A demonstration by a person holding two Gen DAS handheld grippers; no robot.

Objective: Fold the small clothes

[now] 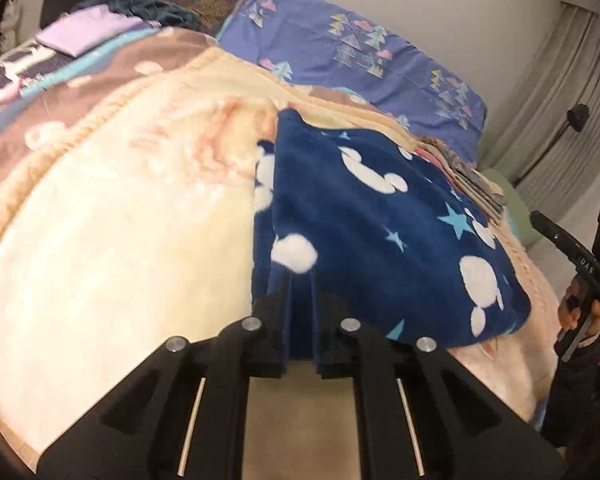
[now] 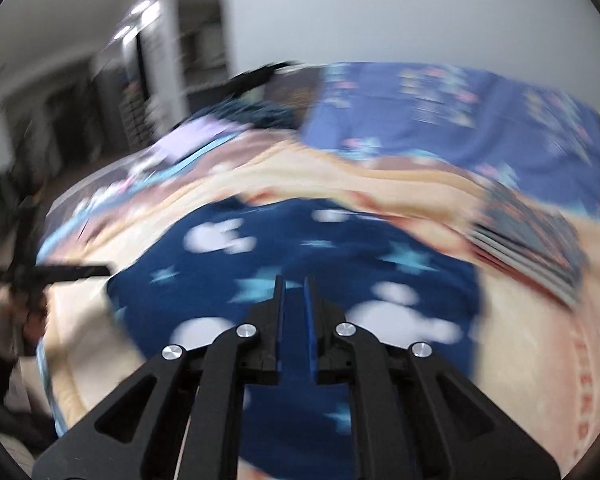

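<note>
A dark blue fleece garment with white mouse heads and pale blue stars lies on a cream blanket. My left gripper is shut on the garment's near edge, and folds of blue cloth bunch up between its fingers. In the blurred right wrist view the same garment spreads under my right gripper, whose jaws stand close together. From the left wrist view the right gripper is off the garment's right side with nothing hanging from its tip. The left gripper sits at the garment's left edge.
A stack of folded clothes rests on the blanket behind the garment. A folded lilac piece and a dark teal heap lie at the far left. A purple-blue printed sheet covers the back. A person's hand holds the right gripper.
</note>
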